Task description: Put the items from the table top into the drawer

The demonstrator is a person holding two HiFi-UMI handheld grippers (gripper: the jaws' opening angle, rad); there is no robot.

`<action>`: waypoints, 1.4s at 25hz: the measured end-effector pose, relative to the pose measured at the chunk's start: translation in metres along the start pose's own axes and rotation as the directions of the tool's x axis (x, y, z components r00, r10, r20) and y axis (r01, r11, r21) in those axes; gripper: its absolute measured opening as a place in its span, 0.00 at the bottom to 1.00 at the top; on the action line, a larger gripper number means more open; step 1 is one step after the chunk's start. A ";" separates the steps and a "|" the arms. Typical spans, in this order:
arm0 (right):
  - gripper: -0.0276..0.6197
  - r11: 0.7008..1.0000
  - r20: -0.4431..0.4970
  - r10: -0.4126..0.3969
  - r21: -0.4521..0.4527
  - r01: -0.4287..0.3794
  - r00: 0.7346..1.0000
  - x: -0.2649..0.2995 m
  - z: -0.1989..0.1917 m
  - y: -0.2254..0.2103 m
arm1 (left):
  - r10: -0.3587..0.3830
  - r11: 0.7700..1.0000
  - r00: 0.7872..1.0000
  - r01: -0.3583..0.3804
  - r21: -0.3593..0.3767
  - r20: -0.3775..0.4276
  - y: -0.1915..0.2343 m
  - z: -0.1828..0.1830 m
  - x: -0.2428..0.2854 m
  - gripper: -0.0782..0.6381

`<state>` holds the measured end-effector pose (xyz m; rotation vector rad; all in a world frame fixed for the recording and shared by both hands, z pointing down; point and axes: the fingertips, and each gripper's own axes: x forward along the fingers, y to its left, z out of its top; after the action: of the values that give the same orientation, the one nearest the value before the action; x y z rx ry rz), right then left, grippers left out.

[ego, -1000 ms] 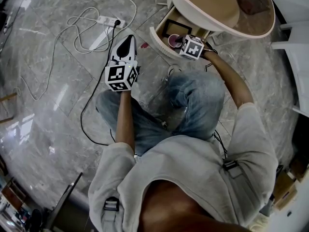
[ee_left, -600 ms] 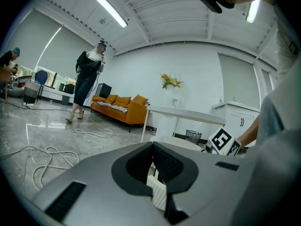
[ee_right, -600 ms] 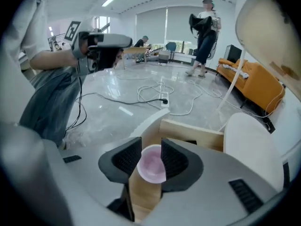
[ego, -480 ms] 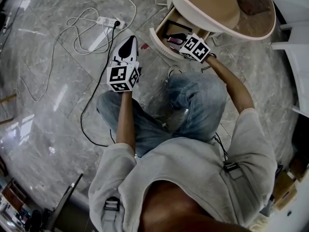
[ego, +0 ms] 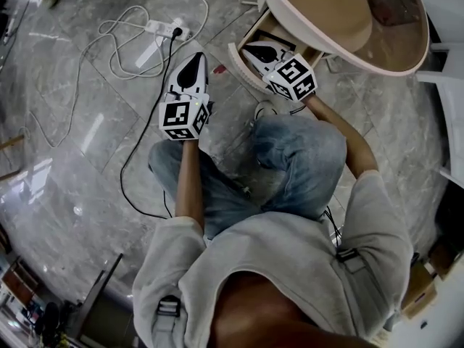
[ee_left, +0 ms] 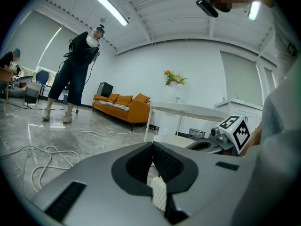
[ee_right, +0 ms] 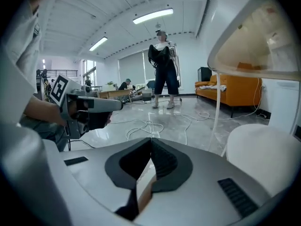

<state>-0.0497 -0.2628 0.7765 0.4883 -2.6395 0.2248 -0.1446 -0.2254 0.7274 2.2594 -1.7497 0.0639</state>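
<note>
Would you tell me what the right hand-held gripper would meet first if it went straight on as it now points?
Probably the white cable loops on the marble floor; nothing nearer shows ahead of the shut right hand-held gripper.

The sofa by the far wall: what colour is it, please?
Orange; the cushioned sofa shows best in the left gripper view.

Your left gripper [ego: 193,62]: jaws together, pointing away from you.
Your right gripper [ego: 251,49]: jaws just closed, nothing between them.
</note>
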 end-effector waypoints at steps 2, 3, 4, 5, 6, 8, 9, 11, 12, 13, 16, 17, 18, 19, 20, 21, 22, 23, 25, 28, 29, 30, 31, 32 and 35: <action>0.08 1.000 0.024 0.000 -0.025 0.000 1.000 0.007 0.011 -0.001 | 0.005 1.000 1.000 -0.005 0.000 0.000 0.005 0.003 0.006 0.13; 0.08 1.000 0.033 0.002 -0.031 -0.001 0.999 0.012 0.016 -0.003 | 0.007 1.000 1.000 -0.007 0.002 -0.002 0.007 0.006 0.010 0.13; 0.08 0.999 0.042 0.006 -0.032 -0.004 0.999 0.016 0.022 -0.004 | 0.008 1.000 1.000 -0.008 0.005 -0.004 0.011 0.010 0.015 0.13; 0.08 0.999 0.051 0.012 -0.033 -0.010 0.999 0.020 0.028 -0.005 | 0.010 1.000 1.000 -0.010 0.010 -0.006 0.014 0.014 0.019 0.13; 0.08 0.999 0.058 0.018 -0.037 -0.016 0.998 0.023 0.033 -0.005 | 0.013 1.000 1.000 -0.013 0.014 -0.007 0.017 0.020 0.022 0.13; 0.08 0.998 0.061 0.027 -0.050 -0.024 0.998 0.027 0.044 -0.007 | 0.025 1.000 1.000 -0.025 0.019 -0.003 0.022 0.033 0.029 0.13; 0.08 0.998 0.059 0.027 -0.051 -0.024 0.998 0.028 0.048 -0.008 | 0.033 0.999 0.999 -0.033 0.020 -0.001 0.025 0.040 0.031 0.13; 0.08 1.000 0.050 0.020 -0.021 -0.019 0.999 0.031 0.055 -0.009 | 0.051 0.999 0.999 -0.051 0.017 -0.007 0.030 0.050 0.031 0.13; 0.08 1.000 0.044 0.019 0.004 -0.020 0.999 0.030 0.058 -0.007 | 0.058 0.998 0.998 -0.058 0.013 -0.017 0.032 0.054 0.028 0.13; 0.08 0.999 0.037 0.020 0.026 -0.021 0.999 0.028 0.062 -0.004 | 0.065 0.998 0.997 -0.065 0.006 -0.028 0.032 0.058 0.024 0.13; 0.08 0.997 0.012 0.019 0.070 -0.020 1.000 0.016 0.078 0.009 | 0.095 0.995 0.994 -0.097 -0.034 -0.058 0.032 0.074 0.003 0.13; 0.08 0.996 0.004 0.012 0.089 -0.012 1.000 0.012 0.086 0.014 | 0.107 0.993 0.992 -0.110 -0.050 -0.071 0.032 0.081 -0.005 0.13; 0.08 0.993 -0.002 0.002 0.116 -0.002 1.000 0.005 0.094 0.018 | 0.116 0.991 0.990 -0.121 -0.064 -0.086 0.031 0.089 -0.014 0.13; 0.08 0.990 -0.008 -0.008 0.144 0.009 1.000 -0.003 0.103 0.023 | 0.122 0.989 0.987 -0.130 -0.076 -0.101 0.029 0.098 -0.024 0.13; 0.08 0.985 -0.014 -0.018 0.169 0.020 1.000 -0.012 0.113 0.028 | 0.125 0.987 0.986 -0.135 -0.087 -0.115 0.026 0.109 -0.033 0.13; 0.08 0.982 -0.021 -0.028 0.189 0.031 0.999 -0.024 0.123 0.033 | 0.125 0.986 0.984 -0.138 -0.096 -0.128 0.020 0.122 -0.041 0.13; 0.08 0.978 -0.030 -0.037 0.206 0.042 0.999 -0.037 0.133 0.038 | 0.123 0.985 0.982 -0.138 -0.103 -0.142 0.014 0.135 -0.050 0.13; 0.08 0.974 -0.039 -0.045 0.220 0.053 0.998 -0.051 0.144 0.044 | 0.120 0.984 0.981 -0.138 -0.109 -0.155 0.007 0.150 -0.059 0.13; 0.08 0.970 -0.060 -0.057 0.233 0.070 0.997 -0.079 0.170 0.054 | 0.118 0.984 0.978 -0.139 -0.116 -0.173 -0.005 0.185 -0.077 0.13; 0.08 0.965 -0.083 -0.078 0.245 0.096 0.994 -0.121 0.220 0.065 | 0.121 0.981 0.978 -0.144 -0.129 -0.171 -0.017 0.251 -0.099 0.13; 0.08 0.963 -0.087 -0.088 0.248 0.107 0.992 -0.135 0.240 0.068 | 0.123 0.980 0.978 -0.147 -0.135 -0.169 -0.021 0.275 -0.106 0.13; 0.08 0.961 -0.090 -0.099 0.248 0.118 0.991 -0.150 0.260 0.071 | 0.125 0.979 0.978 -0.149 -0.138 -0.167 -0.026 0.299 -0.114 0.13; 0.08 0.961 -0.090 -0.110 0.246 0.129 0.990 -0.165 0.280 0.074 | 0.126 0.979 0.979 -0.149 -0.138 -0.162 -0.032 0.324 -0.121 0.13; 0.08 0.961 -0.089 -0.122 0.240 0.140 0.989 -0.180 0.301 0.075 | 0.125 0.980 0.980 -0.146 -0.136 -0.152 -0.039 0.348 -0.127 0.13; 0.08 0.960 -0.075 -0.169 0.215 0.181 0.983 -0.224 0.360 0.081 | 0.108 0.985 0.986 -0.123 -0.118 -0.124 -0.061 0.413 -0.145 0.13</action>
<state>-0.0344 -0.2048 0.3491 0.7738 -2.5101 0.4728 -0.1808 -0.1772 0.2895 2.0231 -1.7698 0.1057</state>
